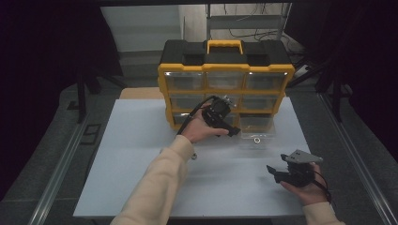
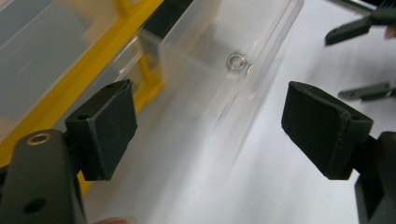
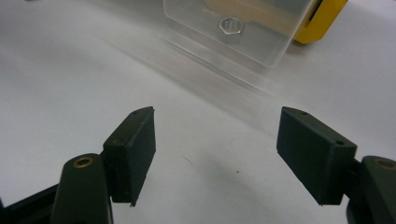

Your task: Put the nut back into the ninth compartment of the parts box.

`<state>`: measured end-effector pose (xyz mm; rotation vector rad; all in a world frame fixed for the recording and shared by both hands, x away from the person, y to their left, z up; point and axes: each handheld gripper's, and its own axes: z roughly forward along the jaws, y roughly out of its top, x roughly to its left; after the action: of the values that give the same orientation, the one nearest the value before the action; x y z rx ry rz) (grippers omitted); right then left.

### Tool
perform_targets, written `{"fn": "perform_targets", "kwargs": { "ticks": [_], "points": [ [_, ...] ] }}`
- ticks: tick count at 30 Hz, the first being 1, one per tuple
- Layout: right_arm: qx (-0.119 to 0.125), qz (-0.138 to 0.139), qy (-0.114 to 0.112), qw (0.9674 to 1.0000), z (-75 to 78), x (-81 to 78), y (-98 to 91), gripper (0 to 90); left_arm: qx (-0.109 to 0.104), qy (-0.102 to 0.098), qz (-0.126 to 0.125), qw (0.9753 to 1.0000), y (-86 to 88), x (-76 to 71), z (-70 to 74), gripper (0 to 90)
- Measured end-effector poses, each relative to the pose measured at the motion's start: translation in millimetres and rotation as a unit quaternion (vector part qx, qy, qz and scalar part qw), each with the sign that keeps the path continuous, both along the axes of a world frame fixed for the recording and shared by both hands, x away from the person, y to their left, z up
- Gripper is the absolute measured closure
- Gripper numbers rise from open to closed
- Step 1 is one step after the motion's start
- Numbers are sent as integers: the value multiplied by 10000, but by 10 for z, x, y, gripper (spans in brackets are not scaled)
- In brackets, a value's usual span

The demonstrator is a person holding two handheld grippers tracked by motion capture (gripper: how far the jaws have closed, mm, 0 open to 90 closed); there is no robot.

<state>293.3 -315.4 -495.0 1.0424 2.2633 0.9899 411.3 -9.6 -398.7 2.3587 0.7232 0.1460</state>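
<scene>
Nut [image 2: 236, 62]: one small metal hex nut is lying inside one clear plastic drawer [image 2: 219, 79], which is sitting pulled out of the organiser and resting on the white table [image 1: 141, 154] just in front of its bottom row. In the left gripper view the left gripper [image 2: 208, 128] is showing two black pads spread wide with nothing between them, so it is released; the clear drawer and its nut are lying beyond the gap, and yellow framing is running past on the left side. From above, the left gripper [image 1: 231, 130] is hovering just beside the drawer's left end, near the organiser's lower front, held in one hand [image 1: 199, 129] coming out of a cream sleeve [image 1: 159, 183].

In its own view, the right gripper [image 3: 215, 156] is likewise standing released, two pads well apart over bare table, with the drawer and the nut [image 3: 230, 24] ahead of it and a yellow corner at the upper right. In the high view the right gripper [image 1: 277, 172] is resting low at the near right of the table, well apart from the drawer [image 1: 257, 136], jaws pointing left, a grey three-cornered plate on top.

Behind both, one yellow-and-black organiser case [image 1: 225, 79] is standing upright at the far edge, showing nine clear compartments in three rows of three and one yellow handle on top.
</scene>
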Motion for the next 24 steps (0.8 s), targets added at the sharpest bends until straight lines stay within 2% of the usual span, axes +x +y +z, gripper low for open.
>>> {"fn": "perform_targets", "kwargs": {
  "ticks": [6, 8, 11, 24],
  "points": [
    [-6, -6, 0, 10000, 1, 1, 5, 292, 114, -4, 131, 9998, 246, -97, -79, 183],
    [-5, -11, -2, 10000, 3, 0, 6, 290, 135, -5, 150, 9998, 279, -113, -95, 181],
    [-14, -6, -6, 10000, 3, -1, 8, 290, 295, -26, 218, 9993, 403, -172, -157, 182],
    [-33, -3, -8, 10000, 0, 0, 17, 288, 455, 55, 496, 9977, 784, -310, -339, 179]
  ]
}}
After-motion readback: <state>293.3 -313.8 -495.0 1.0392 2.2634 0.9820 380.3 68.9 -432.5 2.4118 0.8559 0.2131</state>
